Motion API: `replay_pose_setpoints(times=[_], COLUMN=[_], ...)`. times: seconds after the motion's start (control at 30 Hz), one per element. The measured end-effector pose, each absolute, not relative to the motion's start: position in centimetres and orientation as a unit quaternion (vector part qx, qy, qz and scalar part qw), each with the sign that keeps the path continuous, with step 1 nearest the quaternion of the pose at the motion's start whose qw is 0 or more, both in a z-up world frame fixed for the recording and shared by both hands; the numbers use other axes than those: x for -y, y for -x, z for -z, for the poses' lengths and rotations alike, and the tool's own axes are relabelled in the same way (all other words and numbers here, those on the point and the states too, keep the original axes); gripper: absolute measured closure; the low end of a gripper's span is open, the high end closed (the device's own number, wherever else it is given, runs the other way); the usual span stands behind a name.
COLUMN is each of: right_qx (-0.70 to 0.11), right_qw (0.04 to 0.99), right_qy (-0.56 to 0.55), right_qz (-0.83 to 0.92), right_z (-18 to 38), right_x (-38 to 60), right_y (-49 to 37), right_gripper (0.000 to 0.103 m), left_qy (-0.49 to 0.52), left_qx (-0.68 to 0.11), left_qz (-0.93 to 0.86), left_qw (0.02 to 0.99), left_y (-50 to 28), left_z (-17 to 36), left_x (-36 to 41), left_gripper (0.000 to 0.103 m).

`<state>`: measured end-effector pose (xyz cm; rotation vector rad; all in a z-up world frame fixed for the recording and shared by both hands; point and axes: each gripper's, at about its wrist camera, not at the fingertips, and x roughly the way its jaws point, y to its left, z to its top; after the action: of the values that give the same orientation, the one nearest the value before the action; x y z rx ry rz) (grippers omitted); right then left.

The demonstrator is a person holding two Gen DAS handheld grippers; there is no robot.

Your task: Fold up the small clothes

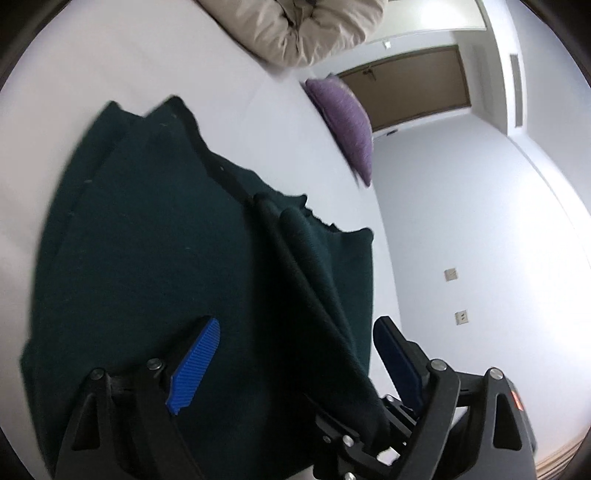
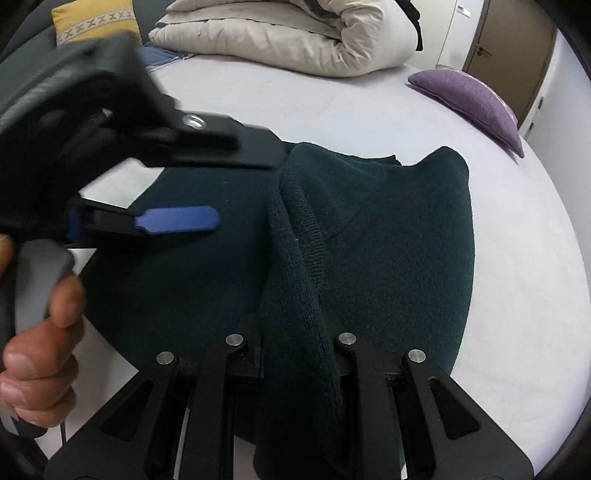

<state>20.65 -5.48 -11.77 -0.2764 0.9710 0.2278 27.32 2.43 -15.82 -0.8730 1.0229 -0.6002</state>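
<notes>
Dark green knit fabric identifies the sweater (image 2: 388,240), which lies on the white bed sheet (image 2: 517,295) with one portion lifted into a ridge. Your right gripper (image 2: 299,354) has its tongs pressed together on that ridge: the fold runs down between the two black finger mounts, and the pads themselves are hidden by the cloth. Your left gripper (image 1: 299,354) has its tongs spread wide. One blue ribbed pad (image 1: 194,365) sits over the flat body of the sweater (image 1: 147,240), and the other blue pad (image 1: 397,363) sits just beyond the garment's edge, against the wall background. A raised fold of the knit passes between the two pads down to the gripper base; neither pad presses on it. In the right wrist view, your left gripper (image 2: 177,219) enters from the left side above the flat part of the sweater, with your left hand (image 2: 40,350) wrapped around its grey handle. A rolled beige duvet (image 2: 295,37) lies at the far side of the bed, a purple cushion (image 2: 476,99) lies near the bed's edge, and a yellow patterned cushion (image 2: 96,18) is visible beside the duvet. A brown door (image 1: 406,88) stands behind the purple cushion (image 1: 347,118).
</notes>
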Motion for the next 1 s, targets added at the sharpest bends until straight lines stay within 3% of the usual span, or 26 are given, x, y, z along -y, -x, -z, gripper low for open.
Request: replay_pose_setpoints(times=[0.07,0.23,0.3,0.4,0.47,0.6,0.73,1.0], right_qx=[-0.459,-0.444,-0.44,-0.44,-0.448,-0.436,-0.39,-0.422], right_qw=[0.873,0.877,0.877,0.875,0.871,0.872,0.883,0.881], right_qy=[0.126,0.146,0.152,0.151,0.124,0.028,-0.065,-0.041], right_qz=[-0.11,-0.113,-0.119,-0.131,-0.159,-0.22,-0.253,-0.212], right_z=[11.6,11.6,11.9,11.8,11.5,8.8,6.0,9.0], right_x=[6.0,5.5,5.3,5.3,6.3,10.0,14.2,13.2], right_y=[-20.6,-19.8,-19.2,-17.8,-16.6,-13.6,-11.9,-15.7], right_gripper=[0.087,0.086,0.084,0.079,0.076,0.053,0.052,0.051], left_qy=[0.38,0.342,0.327,0.341,0.349,0.348,0.338,0.325], left_qx=[-0.479,-0.514,-0.524,-0.523,-0.522,-0.517,-0.507,-0.502], left_qz=[0.27,0.276,0.27,0.273,0.275,0.276,0.275,0.25], left_qw=[0.743,0.737,0.738,0.732,0.728,0.731,0.743,0.761], left_y=[-28.1,-29.8,-30.1,-30.1,-30.0,-30.0,-30.2,-30.6], left_z=[15.7,15.4,15.4,16.0,16.3,15.8,14.5,13.9], left_x=[-1.1,1.9,2.6,1.8,0.9,-0.8,-3.1,-9.7], left_gripper=[0.02,0.05,0.077,0.087,0.089,0.09,0.09,0.091])
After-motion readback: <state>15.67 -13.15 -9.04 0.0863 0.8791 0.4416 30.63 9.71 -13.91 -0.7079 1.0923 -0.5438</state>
